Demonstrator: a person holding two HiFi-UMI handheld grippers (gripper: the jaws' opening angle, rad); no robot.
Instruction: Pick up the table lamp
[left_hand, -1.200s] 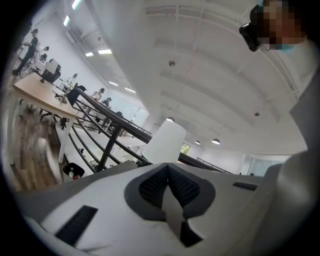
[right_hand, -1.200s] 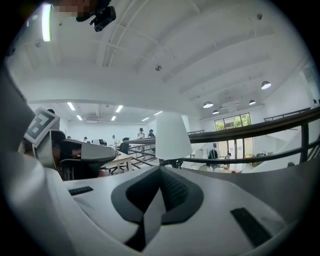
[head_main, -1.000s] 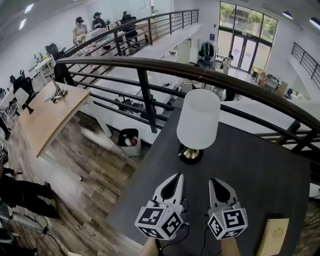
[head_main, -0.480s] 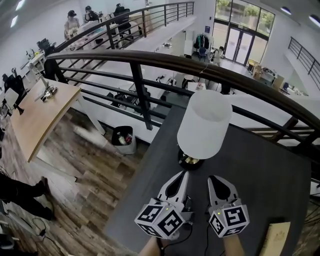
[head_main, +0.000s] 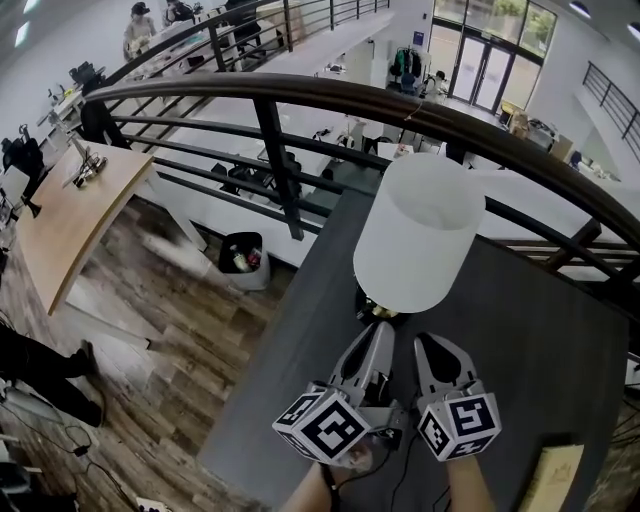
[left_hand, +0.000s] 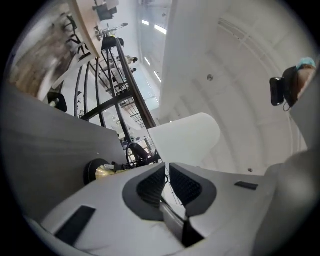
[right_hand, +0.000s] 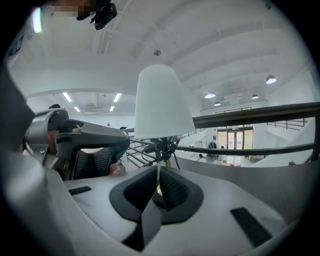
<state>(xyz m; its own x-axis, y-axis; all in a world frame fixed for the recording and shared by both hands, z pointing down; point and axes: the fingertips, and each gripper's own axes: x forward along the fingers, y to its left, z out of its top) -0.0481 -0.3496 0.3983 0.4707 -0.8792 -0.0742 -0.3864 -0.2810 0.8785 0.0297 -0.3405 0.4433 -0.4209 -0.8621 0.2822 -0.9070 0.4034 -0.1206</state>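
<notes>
While the table lamp (head_main: 420, 235) stands upright on the dark tabletop (head_main: 530, 330) by the railing (head_main: 300, 100), L gripper (head_main: 382, 332) and R gripper (head_main: 427, 345) sit side by side just short of its brass base (head_main: 378, 311). Both sets of jaws: slightly apart, just been opening, nothing betw. pads.

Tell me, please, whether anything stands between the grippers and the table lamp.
Nothing visible does: only bare table lies between the left gripper, the right gripper and the table lamp. Both grippers' jaws have just been opening, with nothing between them.
</notes>
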